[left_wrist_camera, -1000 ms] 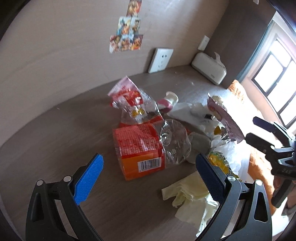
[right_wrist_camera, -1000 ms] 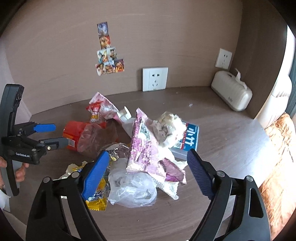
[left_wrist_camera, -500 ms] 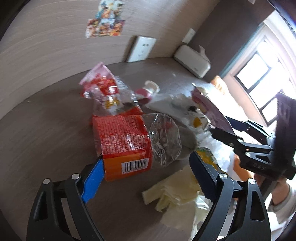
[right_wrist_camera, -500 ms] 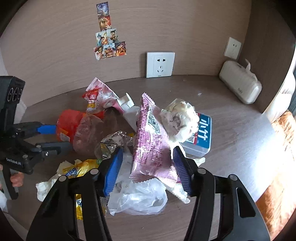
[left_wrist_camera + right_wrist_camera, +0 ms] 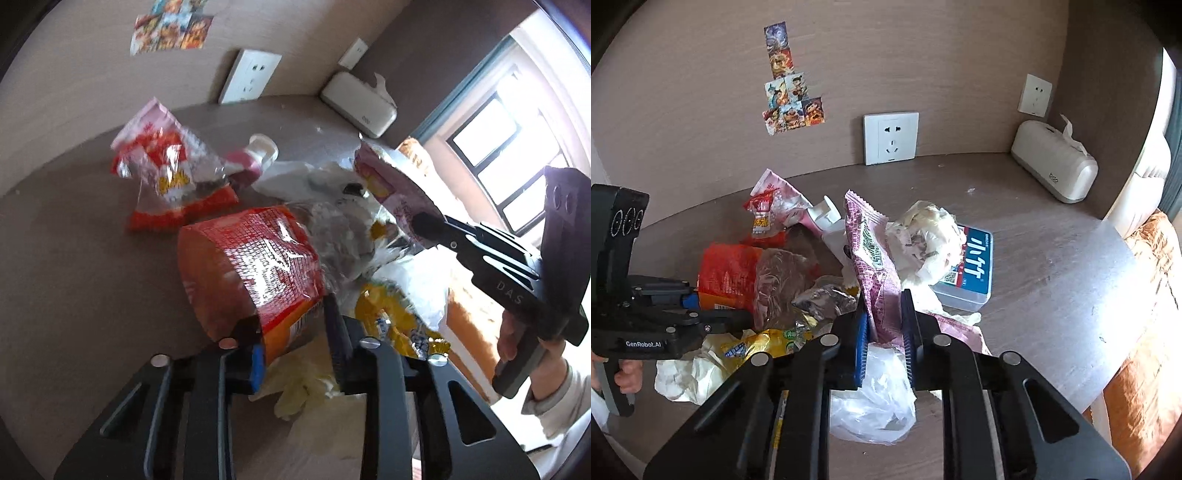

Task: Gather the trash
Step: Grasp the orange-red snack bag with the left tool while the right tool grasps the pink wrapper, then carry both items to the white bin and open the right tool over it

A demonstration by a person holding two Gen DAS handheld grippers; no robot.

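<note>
Closing on trash – left gripper (image 5: 295,332) pinches, seemingly, the glossy orange wrapper (image 5: 258,266), right gripper (image 5: 884,325) the crinkled pink wrapper (image 5: 875,266) – bare tabletop (image 5: 1052,266) rightward

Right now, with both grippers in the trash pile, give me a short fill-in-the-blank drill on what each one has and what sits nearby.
1. The left gripper is closing on the crinkly ____ plastic snack bag.
2. The right gripper is closing on the pink and ____ foil wrapper.
3. The blue and white box lies partly under a wad of crumpled white ____.
4. The cream tissue dispenser stands in the corner below a white wall ____.

Missing words: orange; white; paper; socket
</note>
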